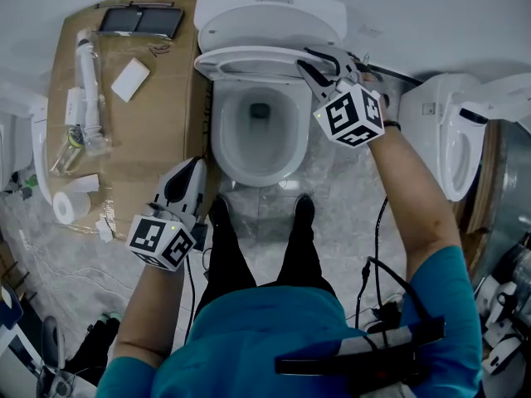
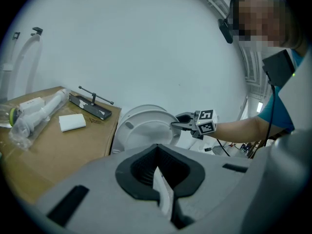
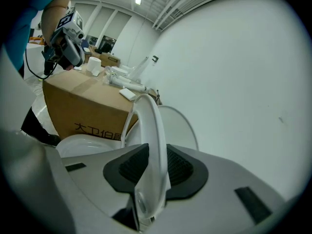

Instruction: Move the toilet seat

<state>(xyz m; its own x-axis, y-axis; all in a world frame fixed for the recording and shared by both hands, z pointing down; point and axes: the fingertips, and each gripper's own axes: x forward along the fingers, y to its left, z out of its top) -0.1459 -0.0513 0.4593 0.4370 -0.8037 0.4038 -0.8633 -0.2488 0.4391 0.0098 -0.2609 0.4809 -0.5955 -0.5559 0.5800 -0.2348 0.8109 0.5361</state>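
Note:
The white toilet seat (image 1: 241, 56) stands raised over the bowl (image 1: 219, 135), just in front of the upright lid (image 1: 270, 11). My right gripper (image 1: 307, 59) is at the seat's right rim. In the right gripper view the seat ring (image 3: 153, 130) runs upright between the pads of my right gripper (image 3: 151, 179), and they press on it. My left gripper (image 1: 197, 166) hangs low at the bowl's front left, apart from the toilet. In the left gripper view my left gripper (image 2: 161, 179) has its jaws slightly apart with nothing held, and the raised seat (image 2: 146, 128) lies beyond.
A brown cardboard box (image 1: 158, 139) stands left of the toilet, carrying bagged pipe parts (image 1: 87, 89), a white block (image 1: 130, 80) and a black tool (image 1: 141, 19). A paper roll (image 1: 69, 206) lies on the floor. Another toilet (image 1: 452, 131) stands right. The person's shoes (image 1: 220, 210) are before the bowl.

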